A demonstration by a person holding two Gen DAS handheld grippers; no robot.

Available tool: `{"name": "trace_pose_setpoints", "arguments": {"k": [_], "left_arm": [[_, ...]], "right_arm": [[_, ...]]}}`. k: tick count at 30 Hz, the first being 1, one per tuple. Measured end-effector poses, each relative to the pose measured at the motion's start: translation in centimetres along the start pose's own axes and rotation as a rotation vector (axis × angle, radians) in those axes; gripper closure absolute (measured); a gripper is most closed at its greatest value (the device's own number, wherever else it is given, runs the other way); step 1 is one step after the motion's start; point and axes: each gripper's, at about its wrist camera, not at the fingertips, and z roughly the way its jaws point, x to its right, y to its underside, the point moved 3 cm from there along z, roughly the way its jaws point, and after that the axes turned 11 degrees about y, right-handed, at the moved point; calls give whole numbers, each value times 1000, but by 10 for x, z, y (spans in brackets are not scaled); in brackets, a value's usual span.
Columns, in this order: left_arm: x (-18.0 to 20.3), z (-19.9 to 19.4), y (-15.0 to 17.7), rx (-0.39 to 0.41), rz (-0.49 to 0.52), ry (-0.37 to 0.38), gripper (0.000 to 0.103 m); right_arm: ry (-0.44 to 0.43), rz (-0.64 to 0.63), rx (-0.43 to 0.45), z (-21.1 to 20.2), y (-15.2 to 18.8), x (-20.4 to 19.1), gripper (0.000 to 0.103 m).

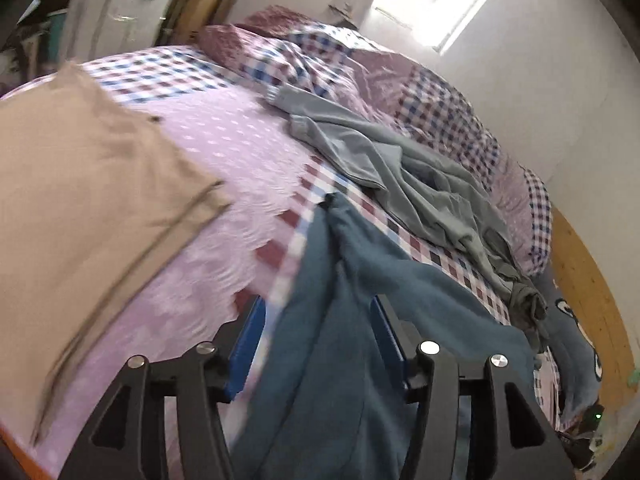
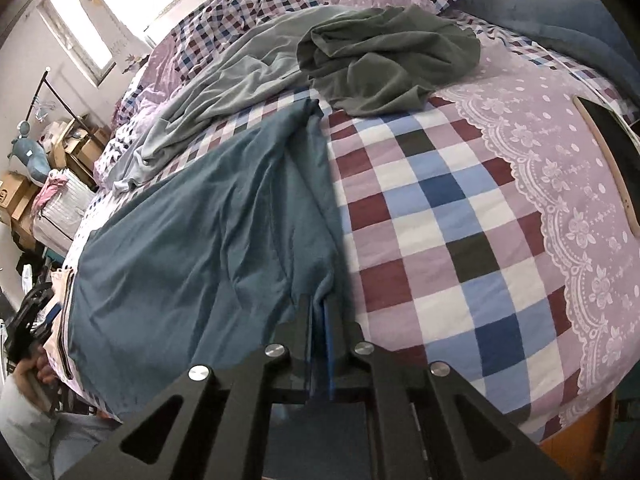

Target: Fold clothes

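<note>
A teal garment [image 2: 192, 240] lies spread over the left part of the bed, wrinkled, with one edge bunched along its right side. My right gripper [image 2: 318, 308] is shut on that bunched edge near the bed's front. In the left wrist view the same teal garment [image 1: 384, 276] runs as a long strip between the blue pads [image 1: 248, 344] of my left gripper [image 1: 318, 304]. That gripper is open, with its pads standing apart from the cloth on both sides.
The bed cover [image 2: 440, 208] is checked and lilac. On it lie a tan garment [image 1: 80, 180], a light grey garment [image 2: 224, 92] and a dark grey crumpled one [image 2: 380, 60]. A blue plush cushion [image 2: 540, 12] and a dark flat board [image 2: 612, 152] sit at the right. Boxes and clutter [image 2: 24, 196] stand beyond the bed's left side.
</note>
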Motion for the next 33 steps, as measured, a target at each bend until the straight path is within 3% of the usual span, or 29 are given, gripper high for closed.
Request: {"name": "trace_pose_setpoints", "arguments": {"k": [4, 14, 16, 17, 18, 19, 21, 23, 26, 28, 33], "left_arm": [[4, -23, 27, -38, 33, -56, 44], [20, -13, 86, -238, 152, -201, 44], [16, -4, 91, -286, 139, -220, 52], [15, -2, 93, -297, 135, -227, 65], [15, 0, 94, -303, 133, -234, 66], [15, 0, 94, -301, 131, -232, 69], [13, -1, 92, -289, 119, -227, 98], [9, -10, 88, -242, 81, -198, 102], [7, -37, 75, -96, 49, -164, 102], [4, -44, 73, -58, 32, -155, 102], [-10, -22, 75, -142, -39, -205, 102]], "right_arm": [[12, -6, 1, 3, -1, -7, 97], [14, -3, 10, 1, 1, -7, 97], [10, -5, 13, 1, 1, -6, 97], [7, -5, 14, 1, 1, -5, 97], [4, -6, 16, 1, 2, -5, 97], [1, -6, 17, 0, 2, -5, 97], [0, -12, 20, 1, 2, -5, 97], [3, -19, 26, 0, 3, -5, 97], [9, -24, 41, -5, 3, -5, 96], [6, -29, 51, -9, 4, -6, 96], [17, -45, 30, -4, 6, -6, 97]]}}
